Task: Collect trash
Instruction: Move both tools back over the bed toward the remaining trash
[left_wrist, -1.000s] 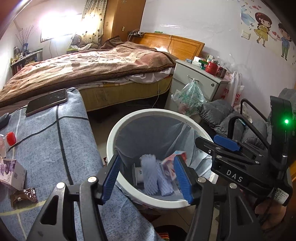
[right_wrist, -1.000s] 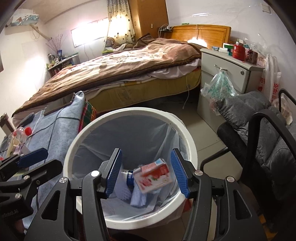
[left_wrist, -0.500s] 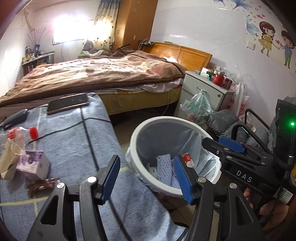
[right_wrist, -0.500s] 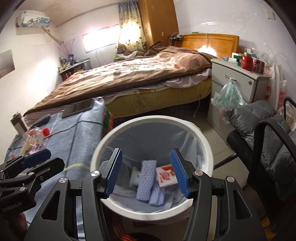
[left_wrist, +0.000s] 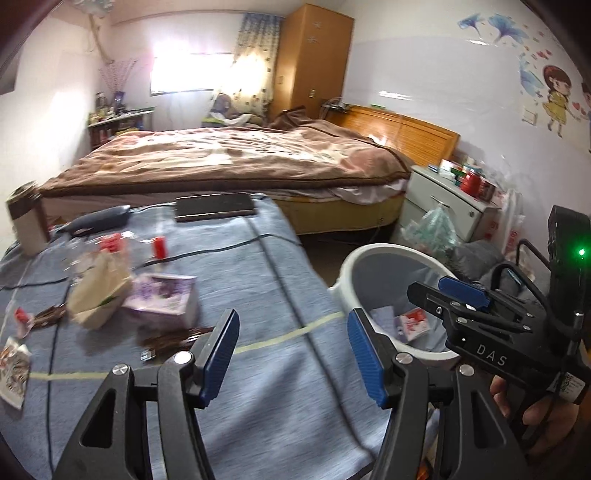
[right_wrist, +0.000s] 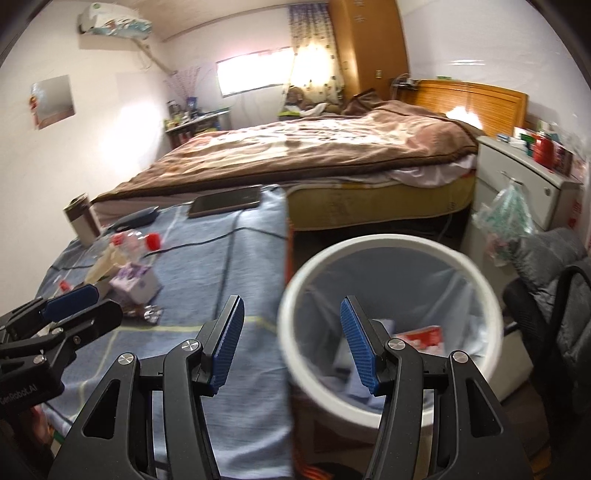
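Note:
My left gripper (left_wrist: 291, 354) is open with nothing between its blue pads, above the blue-cloth table (left_wrist: 258, 280). Trash lies to its left: a purple carton (left_wrist: 162, 299), a beige paper bag (left_wrist: 99, 291), a brown wrapper (left_wrist: 170, 339) and a clear bottle with a red cap (left_wrist: 159, 247). My right gripper (right_wrist: 291, 343) is open and empty over the table's edge and the near rim of the white bin (right_wrist: 388, 243). A red-and-white carton (right_wrist: 421, 336) lies inside the bin. The purple carton (right_wrist: 135, 280) shows at the left there too.
On the table's far side lie a dark phone (left_wrist: 216, 206), a black cable, a dark case (left_wrist: 99, 219) and a steel tumbler (left_wrist: 26, 221). A bed (left_wrist: 240, 158) stands behind, with a white nightstand (left_wrist: 443, 199) and a black chair (right_wrist: 546, 295) at the right.
Both grippers have swung left, from over the bin towards the table. The red-and-white carton, in mid-air over the bin a second ago, now lies inside it.

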